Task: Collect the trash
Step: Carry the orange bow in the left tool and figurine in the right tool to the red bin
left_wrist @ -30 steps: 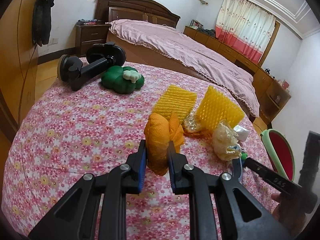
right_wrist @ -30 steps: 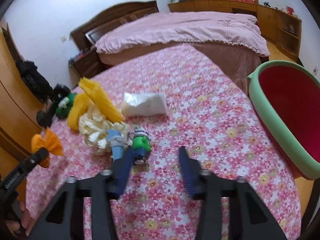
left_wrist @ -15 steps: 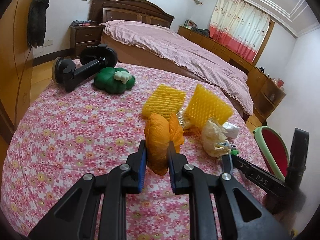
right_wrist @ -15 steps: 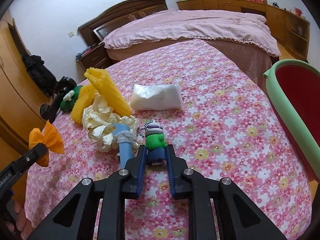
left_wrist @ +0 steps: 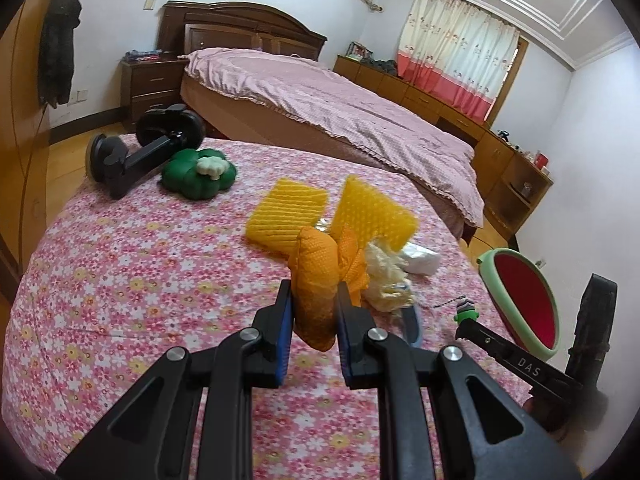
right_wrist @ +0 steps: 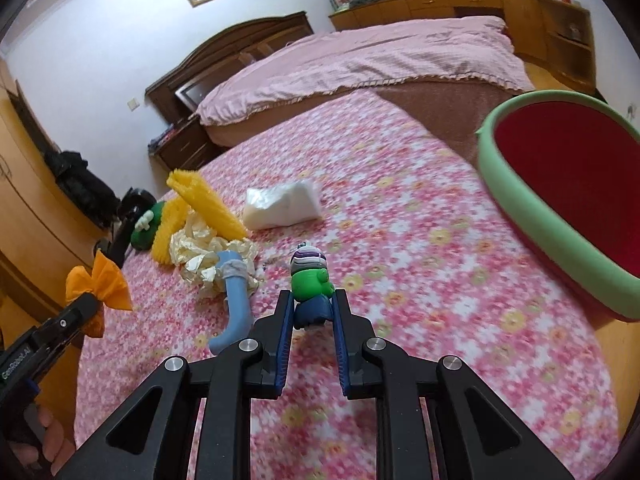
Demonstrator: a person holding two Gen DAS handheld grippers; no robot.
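My left gripper (left_wrist: 314, 300) is shut on a crumpled orange foam net (left_wrist: 316, 272) and holds it above the flowered tablecloth (left_wrist: 140, 280). The right wrist view shows the same orange net (right_wrist: 100, 280) at its left edge. My right gripper (right_wrist: 311, 300) is shut on a small green figurine (right_wrist: 310, 280) with a striped cap and blue legs, lifted just off the cloth. The left wrist view shows that figurine (left_wrist: 464, 312) low on the right. A green-rimmed red bin (right_wrist: 520, 216) stands past the table's right edge.
Two yellow foam nets (left_wrist: 286, 216) (left_wrist: 372, 212), a crumpled cream wrapper (right_wrist: 196, 252), a light blue sock-shaped piece (right_wrist: 236, 304) and a white plastic bag (right_wrist: 280, 208) lie on the table. At the far left are a green plush (left_wrist: 196, 174) and a black holder (left_wrist: 132, 156). A bed (left_wrist: 340, 100) stands behind.
My right gripper, open beside the green figurine a second ago, has shut on it and lifted it slightly. My left gripper has risen a little, still holding the orange net.
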